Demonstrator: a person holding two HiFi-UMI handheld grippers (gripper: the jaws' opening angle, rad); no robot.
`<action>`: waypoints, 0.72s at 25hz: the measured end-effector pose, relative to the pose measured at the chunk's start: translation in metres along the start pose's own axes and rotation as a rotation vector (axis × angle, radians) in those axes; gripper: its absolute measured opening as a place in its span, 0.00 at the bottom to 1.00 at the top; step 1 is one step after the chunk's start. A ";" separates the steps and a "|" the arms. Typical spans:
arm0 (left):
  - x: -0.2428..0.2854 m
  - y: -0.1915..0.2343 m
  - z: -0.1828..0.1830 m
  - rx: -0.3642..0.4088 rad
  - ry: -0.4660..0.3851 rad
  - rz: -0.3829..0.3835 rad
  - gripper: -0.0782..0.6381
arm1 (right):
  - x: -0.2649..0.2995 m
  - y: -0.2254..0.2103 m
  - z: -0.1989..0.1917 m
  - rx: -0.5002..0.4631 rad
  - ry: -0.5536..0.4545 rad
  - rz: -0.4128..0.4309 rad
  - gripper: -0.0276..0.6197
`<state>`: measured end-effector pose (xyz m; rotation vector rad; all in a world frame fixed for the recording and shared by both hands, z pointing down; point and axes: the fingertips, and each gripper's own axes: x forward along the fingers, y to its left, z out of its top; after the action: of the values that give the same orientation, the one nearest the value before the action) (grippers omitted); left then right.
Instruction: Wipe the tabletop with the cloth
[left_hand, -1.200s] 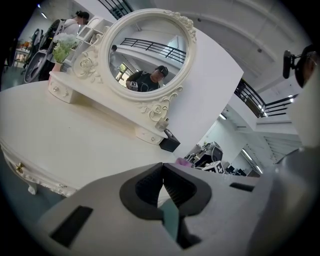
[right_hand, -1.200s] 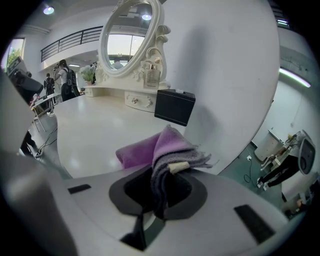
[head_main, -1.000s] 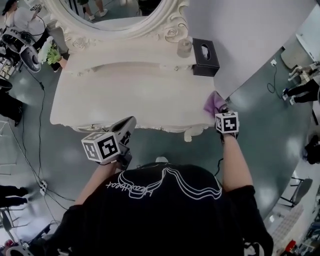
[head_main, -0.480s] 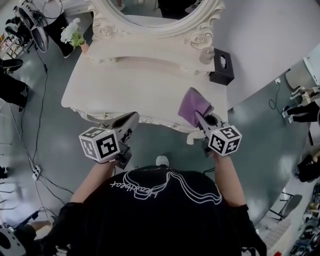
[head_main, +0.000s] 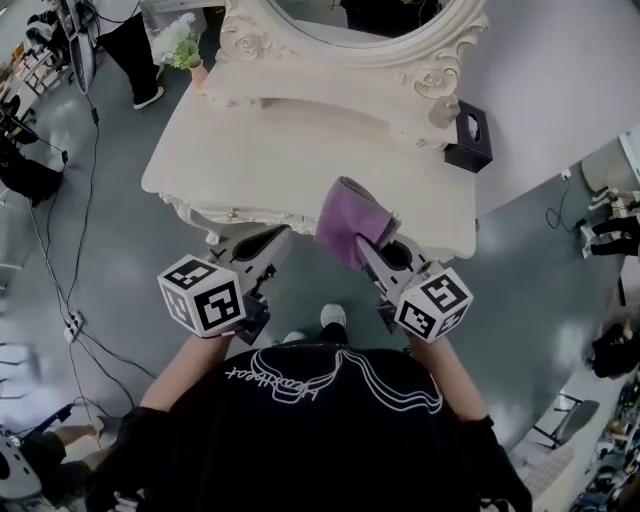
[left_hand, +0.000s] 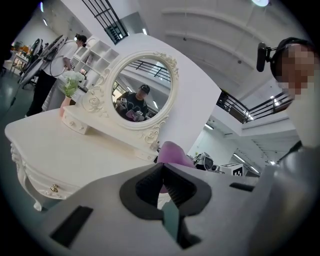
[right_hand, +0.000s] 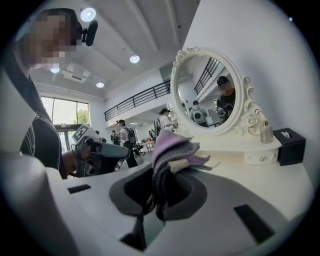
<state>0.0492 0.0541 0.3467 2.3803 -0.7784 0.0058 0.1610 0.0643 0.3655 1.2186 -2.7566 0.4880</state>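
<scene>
A folded purple cloth (head_main: 350, 222) is pinched in my right gripper (head_main: 366, 247), which is shut on it and holds it lifted over the front edge of the white dressing table (head_main: 260, 150). The right gripper view shows the cloth (right_hand: 172, 150) bunched between the jaws. My left gripper (head_main: 272, 240) hangs just off the table's front edge, left of the cloth, jaws together and empty. In the left gripper view, that gripper (left_hand: 162, 179) points at the tabletop (left_hand: 75, 150), with the purple cloth (left_hand: 172, 152) beyond its tips.
An oval mirror (head_main: 350, 25) in an ornate frame stands at the table's back. A black tissue box (head_main: 468, 137) sits at the back right, a small jar (head_main: 441, 112) beside it, a plant (head_main: 183, 50) at the back left. Cables cross the grey floor (head_main: 80, 250).
The right gripper has carried the cloth from the table's right edge leftward toward the middle front and lifted it. The left gripper stayed near the front edge.
</scene>
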 end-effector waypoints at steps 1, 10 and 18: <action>-0.003 -0.001 -0.001 0.005 -0.001 -0.004 0.11 | 0.001 0.004 -0.003 0.001 0.001 0.001 0.12; -0.023 -0.004 -0.014 0.005 0.018 -0.038 0.12 | -0.002 0.025 -0.010 0.033 -0.014 -0.026 0.12; -0.033 0.001 -0.019 -0.009 0.025 -0.040 0.12 | -0.003 0.036 -0.008 0.014 -0.012 -0.036 0.12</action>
<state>0.0245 0.0818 0.3563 2.3821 -0.7177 0.0158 0.1363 0.0923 0.3633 1.2766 -2.7405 0.4992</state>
